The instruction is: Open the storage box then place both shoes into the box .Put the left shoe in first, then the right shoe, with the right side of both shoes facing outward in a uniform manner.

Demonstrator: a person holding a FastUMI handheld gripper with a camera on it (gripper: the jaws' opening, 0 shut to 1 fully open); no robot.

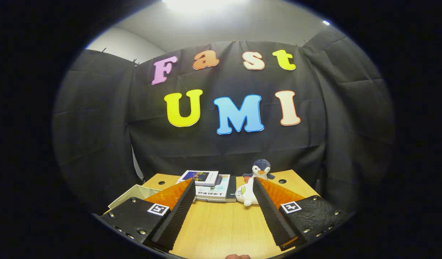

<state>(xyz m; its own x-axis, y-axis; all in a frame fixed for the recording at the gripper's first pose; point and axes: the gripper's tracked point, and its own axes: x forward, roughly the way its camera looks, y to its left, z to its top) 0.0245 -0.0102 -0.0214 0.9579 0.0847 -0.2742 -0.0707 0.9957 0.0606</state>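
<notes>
Matt wood-grain table; plush penguin; glossy paper books

The desk is pale wood with a fine straight grain and two small dark round holes near its far edge. On it, beyond the gripper, whose jaws stand apart with nothing between them, lies a stack of books: the top one has a white cover with a dark blue picture, the one under it a pale cover with a light blue band. Just right of the books sits a plush penguin, dark blue-grey and white with an orange beak, and before it a white plush toy with yellow marks. Left of the books is a cream-white box.
</notes>
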